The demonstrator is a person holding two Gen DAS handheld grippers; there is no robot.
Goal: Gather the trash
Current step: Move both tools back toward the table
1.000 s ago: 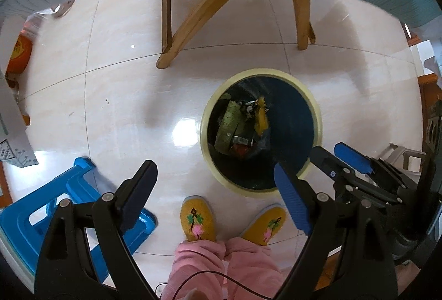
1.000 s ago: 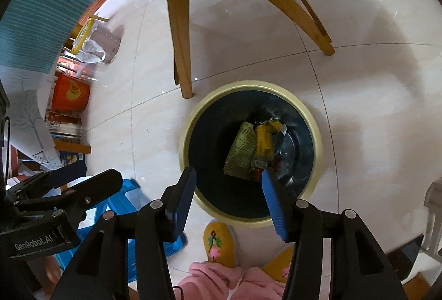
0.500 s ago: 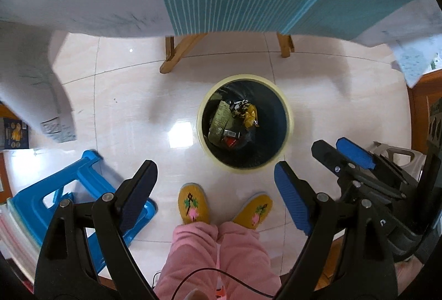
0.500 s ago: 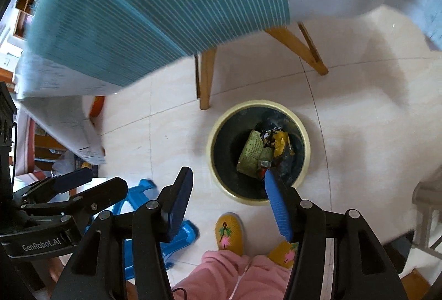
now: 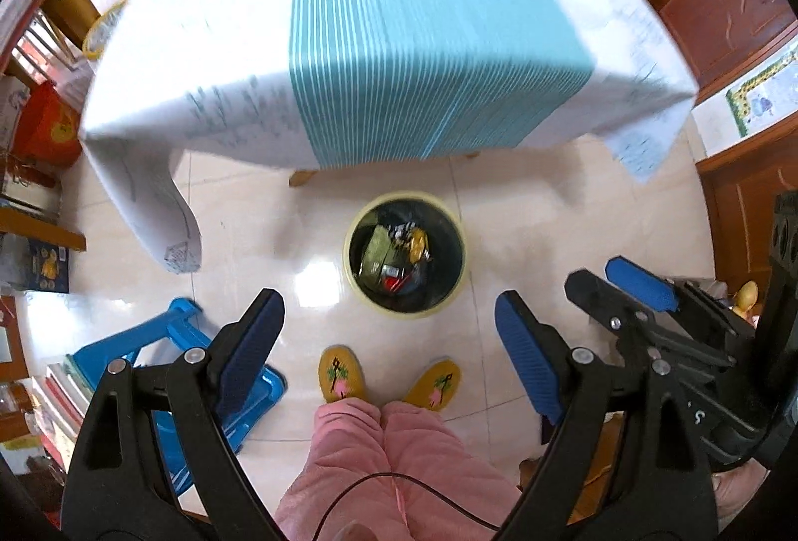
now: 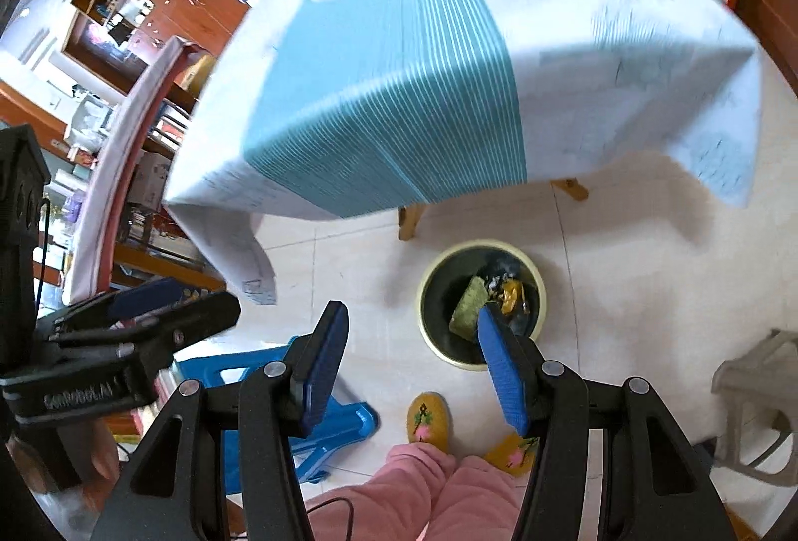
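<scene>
Standing over the bin (image 5: 406, 261), some wrappers (image 5: 394, 249) already inside.
Left gripper (image 5: 386, 341) and right gripper (image 6: 409, 364) both gape, holding nothing; items remain at table's (image 6: 623, 42) 12 o'clock end.

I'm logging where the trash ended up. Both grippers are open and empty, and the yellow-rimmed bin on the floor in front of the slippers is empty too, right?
Not quite: the bin is not empty. The left wrist view shows wrappers lying inside it, green and yellow among them. The rest holds: the left gripper and right gripper are both open with nothing between their fingers, and the bin stands on the floor in front of the slippers.
</scene>
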